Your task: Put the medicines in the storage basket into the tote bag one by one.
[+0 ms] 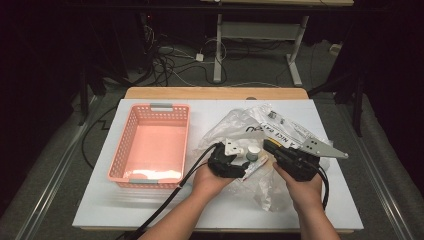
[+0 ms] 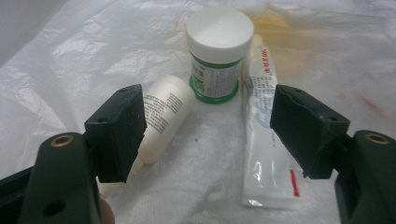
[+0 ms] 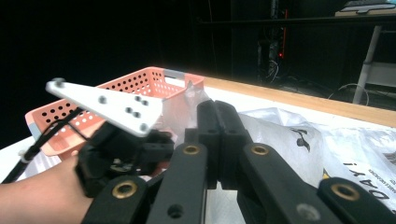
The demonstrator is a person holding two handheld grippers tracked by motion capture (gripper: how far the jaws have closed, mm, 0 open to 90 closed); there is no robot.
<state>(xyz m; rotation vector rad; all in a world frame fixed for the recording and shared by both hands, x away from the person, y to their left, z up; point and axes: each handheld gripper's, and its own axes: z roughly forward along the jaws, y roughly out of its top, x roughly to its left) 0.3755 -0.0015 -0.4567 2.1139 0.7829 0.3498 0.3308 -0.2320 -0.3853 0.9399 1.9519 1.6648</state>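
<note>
white-capped jar, tube and bottle beyond left gripper (jaws apart), right gripper jaws together

Legible text is limited. The plastic bag carries black capitals, read in part as "A NICE DAY"; the right gripper view shows the fragment "DAY!". The toothpaste tube, the small jar and the white bottle bear fine print too small and blurred to read.
</note>
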